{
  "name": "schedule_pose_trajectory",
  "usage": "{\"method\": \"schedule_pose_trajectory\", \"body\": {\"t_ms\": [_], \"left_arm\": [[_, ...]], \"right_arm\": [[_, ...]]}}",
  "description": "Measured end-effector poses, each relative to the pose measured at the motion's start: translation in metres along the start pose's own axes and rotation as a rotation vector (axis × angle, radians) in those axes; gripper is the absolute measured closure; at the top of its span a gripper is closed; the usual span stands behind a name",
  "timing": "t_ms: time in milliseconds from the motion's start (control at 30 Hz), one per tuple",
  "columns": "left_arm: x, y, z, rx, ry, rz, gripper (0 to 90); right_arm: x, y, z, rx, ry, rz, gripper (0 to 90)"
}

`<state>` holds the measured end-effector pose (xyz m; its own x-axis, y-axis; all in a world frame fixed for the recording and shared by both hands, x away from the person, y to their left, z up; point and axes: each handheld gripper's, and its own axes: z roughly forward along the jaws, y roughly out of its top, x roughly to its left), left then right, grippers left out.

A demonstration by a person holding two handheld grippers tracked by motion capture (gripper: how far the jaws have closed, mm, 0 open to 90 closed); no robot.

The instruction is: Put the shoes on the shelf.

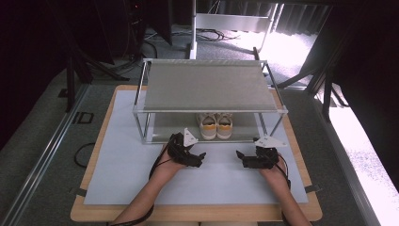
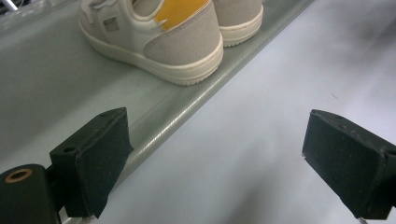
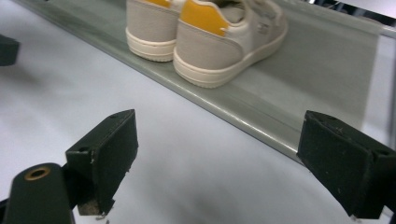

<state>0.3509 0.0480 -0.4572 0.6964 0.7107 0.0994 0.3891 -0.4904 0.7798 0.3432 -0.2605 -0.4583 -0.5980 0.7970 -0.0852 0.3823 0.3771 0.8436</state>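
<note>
Pale mat (image 1: 141,179) on wooden table (image 1: 94,214), 2-tier shelf rack (image 1: 207,87), dark room

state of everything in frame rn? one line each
left hand-held gripper: open, holding nothing, over the mat
right hand-held gripper: open, holding nothing, over the mat
pair of shoes: upright, side by side on the lower shelf, heels toward the person
rack: standing, top shelf bare

Pair of sneakers (image 1: 215,125) on rack (image 1: 207,84) lower shelf, grey mat (image 1: 117,174), wooden table (image 1: 94,214)
</note>
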Motion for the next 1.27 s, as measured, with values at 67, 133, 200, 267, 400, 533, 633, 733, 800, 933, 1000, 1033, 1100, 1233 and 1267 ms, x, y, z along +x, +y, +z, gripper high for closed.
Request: {"method": "schedule_pose_trajectory", "body": {"t_ms": [67, 133, 200, 267, 400, 533, 633, 733, 800, 933, 1000, 1033, 1100, 1233, 1267], "left_arm": [[0.001, -0.003, -0.003, -0.014, 0.002, -0.008, 7.8], [0.001, -0.007, -0.005, -0.012, 0.003, -0.005, 7.8], [0.001, -0.01, -0.007, -0.013, 0.01, 0.001, 7.8], [0.001, -0.014, -0.01, -0.015, 0.012, -0.004, 7.8], [0.003, -0.023, -0.014, -0.016, 0.013, -0.009, 7.8], [0.006, -0.033, -0.018, -0.006, 0.024, -0.016, 7.8], [0.008, -0.039, -0.023, -0.013, 0.033, -0.025, 7.8], [0.01, -0.043, -0.028, -0.022, 0.045, -0.031, 7.8], [0.011, -0.046, -0.031, -0.032, 0.046, -0.043, 7.8], [0.014, -0.052, -0.035, -0.04, 0.059, -0.053, 7.8], [0.015, -0.054, -0.036, -0.046, 0.062, -0.057, 7.8], [0.015, -0.056, -0.036, -0.043, 0.066, -0.056, 7.8], [0.014, -0.058, -0.035, -0.039, 0.067, -0.051, 7.8], [0.014, -0.062, -0.033, -0.038, 0.041, -0.066, 7.8], [0.013, -0.063, -0.032, -0.036, 0.038, -0.067, 7.8]], "right_arm": [[-0.001, -0.004, -0.003, 0.005, -0.005, -0.001, 11.7], [-0.001, -0.009, -0.006, 0.007, -0.022, -0.008, 11.7], [-0.003, -0.013, -0.01, 0.014, -0.029, -0.012, 11.7], [-0.005, -0.017, -0.015, 0.013, -0.041, -0.012, 11.7], [-0.012, -0.026, -0.025, 0.002, -0.053, -0.001, 11.7], [-0.019, -0.035, -0.033, 0.007, -0.063, -0.007, 11.7], [-0.025, -0.042, -0.04, 0.006, -0.085, 0.003, 11.7], [-0.031, -0.049, -0.047, 0.001, -0.099, 0.028, 11.7], [-0.034, -0.052, -0.051, -0.002, -0.106, 0.038, 11.7], [-0.041, -0.058, -0.056, -0.001, -0.134, 0.047, 11.7], [-0.044, -0.062, -0.057, -0.001, -0.135, 0.061, 11.7], [-0.045, -0.064, -0.057, -0.002, -0.137, 0.064, 11.7], [-0.046, -0.064, -0.057, -0.002, -0.134, 0.076, 11.7], [-0.047, -0.064, -0.056, 0.002, -0.136, 0.075, 11.7], [-0.047, -0.064, -0.056, 0.001, -0.138, 0.077, 11.8]]}}
